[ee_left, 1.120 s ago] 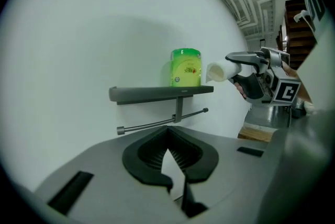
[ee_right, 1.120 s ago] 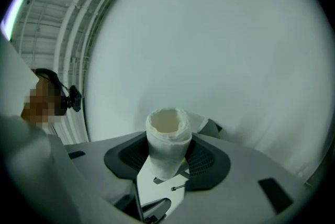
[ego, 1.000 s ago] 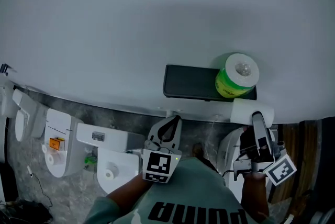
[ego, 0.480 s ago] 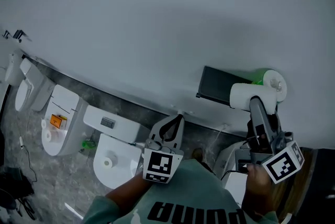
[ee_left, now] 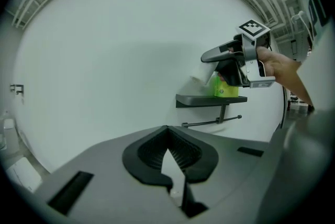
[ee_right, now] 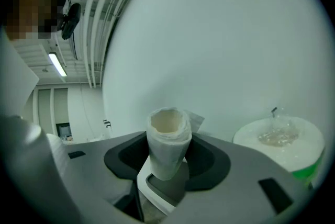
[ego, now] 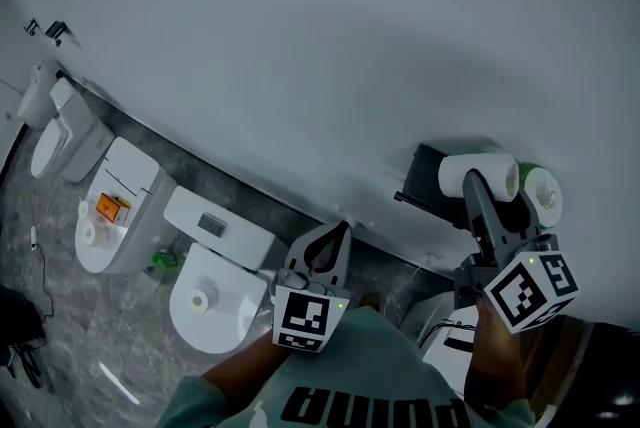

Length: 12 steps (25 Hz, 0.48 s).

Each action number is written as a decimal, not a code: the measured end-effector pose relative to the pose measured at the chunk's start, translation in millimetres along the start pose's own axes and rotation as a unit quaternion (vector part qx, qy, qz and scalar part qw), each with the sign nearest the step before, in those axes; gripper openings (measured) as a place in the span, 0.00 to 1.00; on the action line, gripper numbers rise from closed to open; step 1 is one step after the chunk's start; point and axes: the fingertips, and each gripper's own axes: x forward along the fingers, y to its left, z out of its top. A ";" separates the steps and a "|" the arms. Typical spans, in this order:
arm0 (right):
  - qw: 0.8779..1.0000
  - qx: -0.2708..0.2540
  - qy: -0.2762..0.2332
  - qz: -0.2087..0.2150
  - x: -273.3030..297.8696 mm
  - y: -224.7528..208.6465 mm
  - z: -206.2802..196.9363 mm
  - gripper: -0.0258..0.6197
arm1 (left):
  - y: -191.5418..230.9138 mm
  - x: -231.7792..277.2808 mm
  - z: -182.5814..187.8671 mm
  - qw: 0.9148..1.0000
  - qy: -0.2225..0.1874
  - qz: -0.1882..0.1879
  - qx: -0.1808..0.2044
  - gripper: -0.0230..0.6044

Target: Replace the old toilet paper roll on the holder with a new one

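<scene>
Two hand-held grippers are raised in front of a plain white wall (ego: 300, 46), each held by a person whose green sleeves (ego: 370, 366) show at the bottom of the head view. The right hand-held gripper (ego: 474, 184) is clenched around the old toilet paper roll (ee_right: 166, 136), a thin, nearly used-up white roll with a hollow centre that stands between the jaws. That roll is held up against the wall-mounted holder, just above the dark shelf (ee_left: 201, 100) and just beside the new toilet paper roll (ego: 541, 197), which sits on the shelf in a green-and-white wrapper. Whether the two rolls touch cannot be told. Under the shelf a thin metal rod (ee_left: 212, 122) juts out sideways and is bare. The left hand-held gripper (ee_left: 167, 131) hangs lower and to the left, well apart from the holder, its jaws closed together with nothing between them. Far below, three white toilets (ego: 205, 291) stand in a row along the wall on a grey mottled floor (ego: 60, 316).
</scene>
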 end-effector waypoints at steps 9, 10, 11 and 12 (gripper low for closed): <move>0.995 -0.055 0.076 -0.017 26.1 -6.1 -23.6 0.36 | 3.7 9.6 2.6 1.000 -0.006 0.004 -0.006 0.04; 0.995 -0.060 0.083 -0.017 28.2 -6.8 -26.6 0.36 | 3.3 10.9 2.7 1.000 -0.007 0.003 -0.006 0.04; 0.994 -0.065 0.090 -0.018 29.9 -7.0 -28.8 0.36 | 3.7 11.6 2.8 1.000 -0.007 0.005 -0.007 0.04; 0.993 -0.069 0.097 -0.018 31.4 -6.8 -30.2 0.36 | 4.2 11.7 3.1 1.000 -0.006 0.006 -0.007 0.04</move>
